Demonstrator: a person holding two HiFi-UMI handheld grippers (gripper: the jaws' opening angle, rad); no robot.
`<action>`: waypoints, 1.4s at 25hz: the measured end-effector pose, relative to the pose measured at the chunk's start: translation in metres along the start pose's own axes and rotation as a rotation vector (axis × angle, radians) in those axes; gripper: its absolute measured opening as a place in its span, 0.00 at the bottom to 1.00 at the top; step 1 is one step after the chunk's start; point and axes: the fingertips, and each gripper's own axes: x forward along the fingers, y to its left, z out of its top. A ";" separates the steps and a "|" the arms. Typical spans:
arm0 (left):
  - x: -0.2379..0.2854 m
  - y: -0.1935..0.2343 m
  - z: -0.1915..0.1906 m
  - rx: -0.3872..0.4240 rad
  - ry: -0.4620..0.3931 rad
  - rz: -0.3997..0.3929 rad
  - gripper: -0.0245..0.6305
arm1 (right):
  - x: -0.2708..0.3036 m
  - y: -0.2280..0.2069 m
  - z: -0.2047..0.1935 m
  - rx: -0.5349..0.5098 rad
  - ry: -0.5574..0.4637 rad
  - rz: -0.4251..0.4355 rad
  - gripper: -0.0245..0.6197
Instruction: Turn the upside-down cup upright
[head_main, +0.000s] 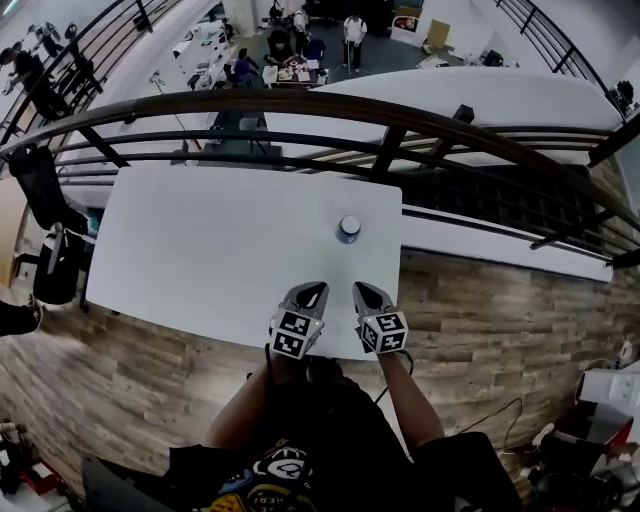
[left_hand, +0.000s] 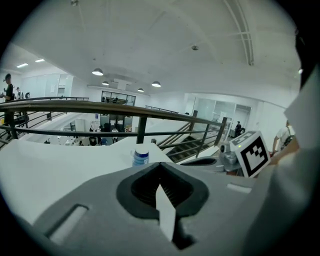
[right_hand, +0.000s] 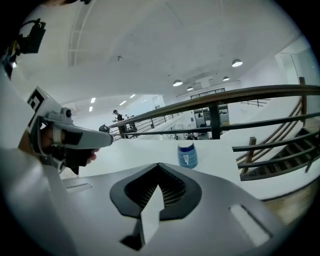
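Now: both grippers clenched at the near counter edge, cup standing apart

Seen from the head view, a white counter (head_main: 200, 250) is set against a dark curved railing (head_main: 380, 110), with a wood-plank floor (head_main: 490, 330) at its near and right sides. A small blue cup (head_main: 348, 229) is stood on the counter, right of centre and towards the far edge. A pale round face is shown on its top. Whether that face is the base or the mouth cannot be told from above.

The left gripper (head_main: 313, 289) and the right gripper (head_main: 361, 290) are held side by side over the near edge of the counter. They are close together but not touching, and both are pointed towards the far side. A black-and-white marker cube (head_main: 292, 333) is carried at the back of each. The cup is well apart from both, farther along the counter and roughly in line with the right gripper.

In the left gripper view, the grey fingers (left_hand: 95, 210) are clenched together with nothing between them. The cup (left_hand: 141, 155) is seen beyond their tips, slightly to the left.

In the right gripper view, the fingers (right_hand: 240, 220) are likewise clenched on nothing. The cup (right_hand: 187, 154) is seen past their tips, slightly to the right, blue with a pale band at its top.
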 end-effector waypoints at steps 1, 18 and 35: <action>0.010 0.012 0.001 -0.007 0.010 0.014 0.05 | 0.017 -0.012 -0.004 -0.012 0.016 -0.027 0.04; 0.019 0.094 -0.015 -0.122 0.097 -0.023 0.04 | 0.212 -0.107 -0.017 -0.111 0.114 -0.383 0.78; 0.023 0.079 -0.010 -0.078 0.129 -0.078 0.04 | 0.245 -0.118 0.000 -0.273 0.203 -0.205 0.66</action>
